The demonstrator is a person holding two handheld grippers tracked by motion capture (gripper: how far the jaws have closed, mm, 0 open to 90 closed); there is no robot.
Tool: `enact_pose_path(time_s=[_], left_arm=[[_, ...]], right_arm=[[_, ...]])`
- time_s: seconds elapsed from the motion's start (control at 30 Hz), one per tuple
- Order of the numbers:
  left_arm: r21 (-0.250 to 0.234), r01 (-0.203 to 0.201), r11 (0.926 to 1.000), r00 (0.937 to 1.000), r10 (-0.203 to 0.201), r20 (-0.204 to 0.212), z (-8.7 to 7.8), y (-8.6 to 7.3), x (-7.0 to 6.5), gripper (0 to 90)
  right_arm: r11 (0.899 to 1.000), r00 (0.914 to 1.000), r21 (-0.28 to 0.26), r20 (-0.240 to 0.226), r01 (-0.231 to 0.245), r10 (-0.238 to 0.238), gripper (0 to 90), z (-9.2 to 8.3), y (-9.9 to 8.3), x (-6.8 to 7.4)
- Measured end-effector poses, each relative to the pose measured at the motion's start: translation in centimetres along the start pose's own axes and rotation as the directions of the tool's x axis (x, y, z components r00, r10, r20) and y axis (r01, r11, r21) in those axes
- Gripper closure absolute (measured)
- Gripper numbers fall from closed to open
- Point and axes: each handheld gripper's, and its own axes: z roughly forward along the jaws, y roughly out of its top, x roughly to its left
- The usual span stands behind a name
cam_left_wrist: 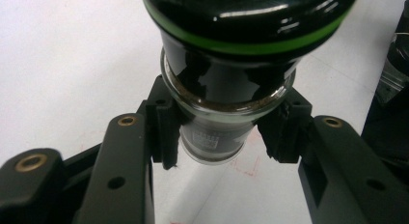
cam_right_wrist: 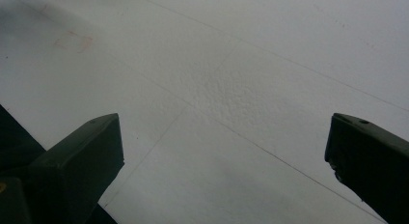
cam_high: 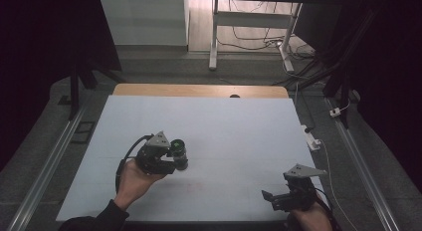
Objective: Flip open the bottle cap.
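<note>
A dark glass jar [cam_high: 179,153] with a black lid and a green ring stands on the white table sheet [cam_high: 224,126], left of centre. My left gripper [cam_high: 171,159] is shut on the jar's body just below the lid. In the left gripper view both black pads press the jar [cam_left_wrist: 217,113] from either side, and the left gripper [cam_left_wrist: 219,132] holds it over the sheet. My right gripper [cam_high: 271,198] sits near the table's front right edge, open, with nothing between its jaws. In the right gripper view the right gripper [cam_right_wrist: 224,151] is spread wide over bare sheet.
The white sheet covers the table, with a wooden strip [cam_high: 199,90] showing at the far edge. A white power strip [cam_high: 311,138] and cables lie off the right side. A desk frame [cam_high: 249,27] stands on the floor beyond.
</note>
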Motion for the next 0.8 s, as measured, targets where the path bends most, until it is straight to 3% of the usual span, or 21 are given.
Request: enact_pose_path(time_s=[0.23, 0.47, 0.8], left_arm=[[-0.001, -0.004, 1.0000, 0.9999, 0.004, 0.011, 0.2, -0.1, 0.0, 53.5], [0.007, -0.011, 0.9999, 0.9999, 0.011, 0.012, 0.3, -0.1, 0.0, 53.5], [0.006, -0.018, 0.9998, 0.9997, 0.018, 0.017, 0.4, -0.1, -0.1, 53.5]], right_arm=[[1.000, 0.9997, -0.028, -0.025, 0.004, -0.005, 0.0, -0.2, 0.2, 0.3], [0.997, 0.9976, -0.060, -0.049, 0.045, -0.048, 0.0, -0.2, 1.1, 1.2], [0.990, 0.9846, -0.118, -0.149, 0.073, -0.091, 0.0, 0.2, 3.0, 2.9]])
